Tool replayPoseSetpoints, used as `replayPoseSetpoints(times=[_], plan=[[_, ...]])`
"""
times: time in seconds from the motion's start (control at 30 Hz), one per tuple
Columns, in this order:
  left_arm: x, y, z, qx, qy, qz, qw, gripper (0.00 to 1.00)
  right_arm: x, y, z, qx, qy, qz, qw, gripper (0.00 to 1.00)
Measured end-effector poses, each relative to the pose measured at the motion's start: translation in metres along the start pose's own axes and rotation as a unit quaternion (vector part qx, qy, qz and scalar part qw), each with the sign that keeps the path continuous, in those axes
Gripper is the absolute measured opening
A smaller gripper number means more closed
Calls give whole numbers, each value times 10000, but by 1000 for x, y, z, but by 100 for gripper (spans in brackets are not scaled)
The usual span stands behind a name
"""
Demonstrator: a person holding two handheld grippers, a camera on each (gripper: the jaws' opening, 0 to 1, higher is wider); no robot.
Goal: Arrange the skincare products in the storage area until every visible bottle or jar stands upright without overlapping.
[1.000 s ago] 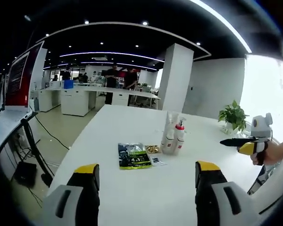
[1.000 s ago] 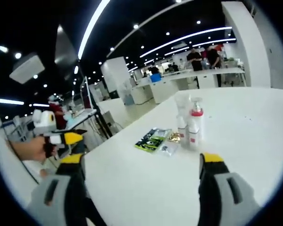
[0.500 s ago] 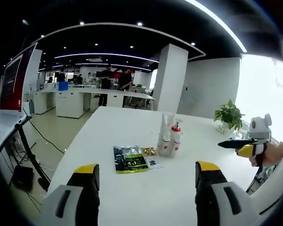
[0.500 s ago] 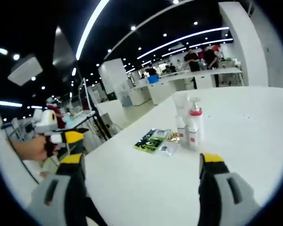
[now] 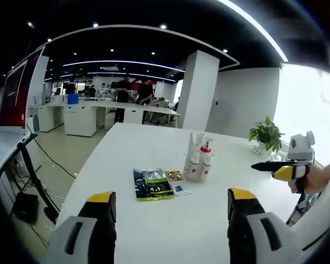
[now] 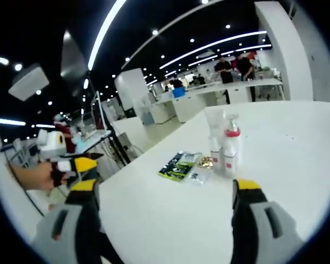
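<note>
Bottles [image 5: 198,160] stand upright together on the surface [image 5: 154,220] beside flat sachets [image 5: 152,183]; both grippers [image 5: 173,220] [image 6: 164,214] hover back with fingers spread, empty, likely approaching.

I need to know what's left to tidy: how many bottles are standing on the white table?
2: a clear-capped white bottle and a red-topped white pump bottle, touching mid-table, right of the green packet. More may hide behind.

White table [image 5: 154,220]: bottles [image 5: 198,160], sachets [image 5: 153,183].
</note>
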State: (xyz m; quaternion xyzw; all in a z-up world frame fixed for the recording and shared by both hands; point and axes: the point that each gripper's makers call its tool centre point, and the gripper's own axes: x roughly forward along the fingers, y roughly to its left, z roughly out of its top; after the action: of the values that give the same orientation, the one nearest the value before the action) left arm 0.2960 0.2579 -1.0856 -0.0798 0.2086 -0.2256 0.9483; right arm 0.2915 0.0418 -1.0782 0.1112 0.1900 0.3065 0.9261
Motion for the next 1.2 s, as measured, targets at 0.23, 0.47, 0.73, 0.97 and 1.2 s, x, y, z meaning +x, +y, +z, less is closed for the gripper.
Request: replayPoseSetpoints(times=[0.23,0.47,0.73,0.97,1.2], plan=[[3,-1,5,89,-67,-52,9999,86,-13,-10,-1,-20,-75,-191,9998,99],[14,1,-14,106,101,-61,9999,86,-26,-28,-4,39,-112,-460,9989,99],[25,-11,-45,132,492,-143,9986,85,-35,-30,-16,183,-66,-535,9984,99],[12,-11,-42,-76,321,-41,9994,85,-25,-21,-25,135,181,-329,9992,99],[7,-7,-35,6,300,76,9995,85,-24,-21,-16,100,-42,-237,9997,99]])
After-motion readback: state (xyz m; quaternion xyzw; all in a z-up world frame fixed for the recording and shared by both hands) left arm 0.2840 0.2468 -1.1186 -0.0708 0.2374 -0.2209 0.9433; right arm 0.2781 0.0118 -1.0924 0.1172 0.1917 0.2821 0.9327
